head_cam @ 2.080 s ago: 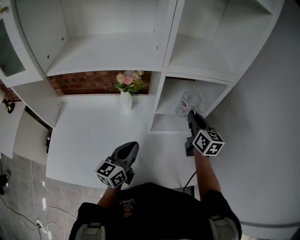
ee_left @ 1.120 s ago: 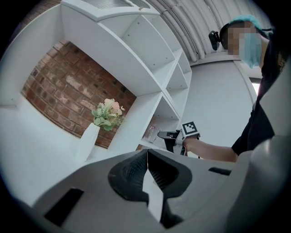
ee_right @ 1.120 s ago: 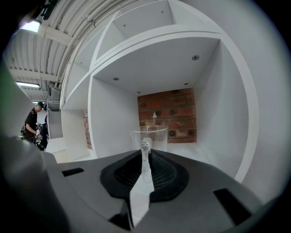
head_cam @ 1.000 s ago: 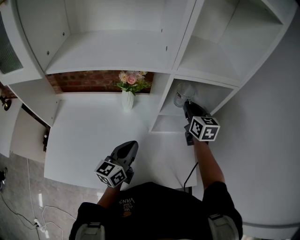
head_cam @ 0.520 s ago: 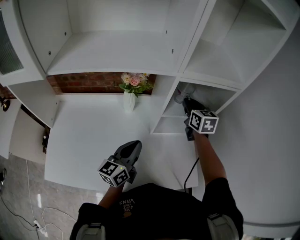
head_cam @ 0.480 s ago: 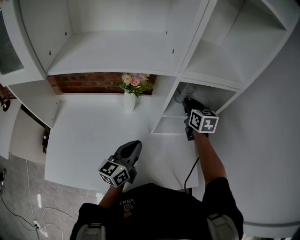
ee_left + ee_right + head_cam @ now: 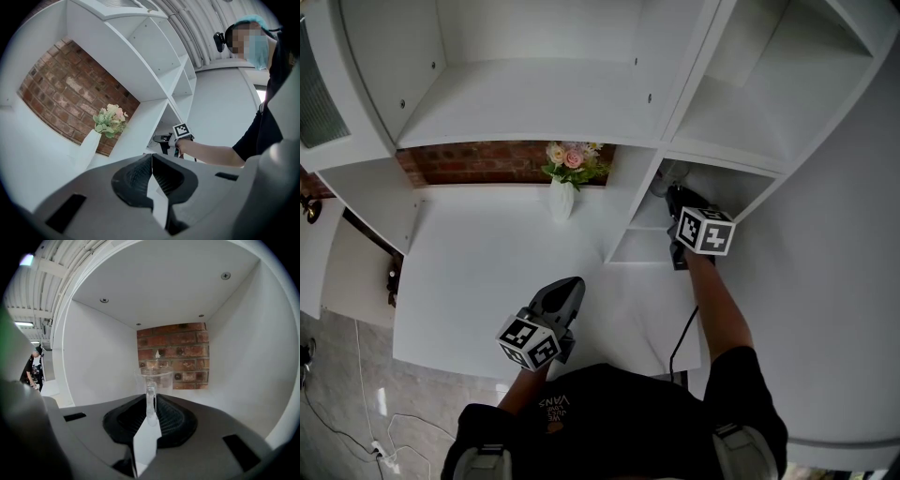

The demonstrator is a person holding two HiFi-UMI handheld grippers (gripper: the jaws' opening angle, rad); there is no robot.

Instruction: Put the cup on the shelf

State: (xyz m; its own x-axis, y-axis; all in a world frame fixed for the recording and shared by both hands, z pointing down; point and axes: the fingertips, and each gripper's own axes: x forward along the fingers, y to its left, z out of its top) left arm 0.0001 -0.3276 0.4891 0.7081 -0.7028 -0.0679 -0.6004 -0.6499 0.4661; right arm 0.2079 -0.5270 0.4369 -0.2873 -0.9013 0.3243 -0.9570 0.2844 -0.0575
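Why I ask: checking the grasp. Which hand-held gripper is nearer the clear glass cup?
Right. The right hand-held gripper grips the clear glass cup by its handle; the left hand-held gripper hangs far off.

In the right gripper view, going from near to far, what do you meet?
First the right gripper → the clear cup, gripped by its handle → the brick wall at the back of the shelf compartment.

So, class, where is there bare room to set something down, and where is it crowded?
Free: white tabletop between white flower vase and left tongs; wide white shelf above the brick. Crowded: small right cubby, right tongs holding clear glass cup.
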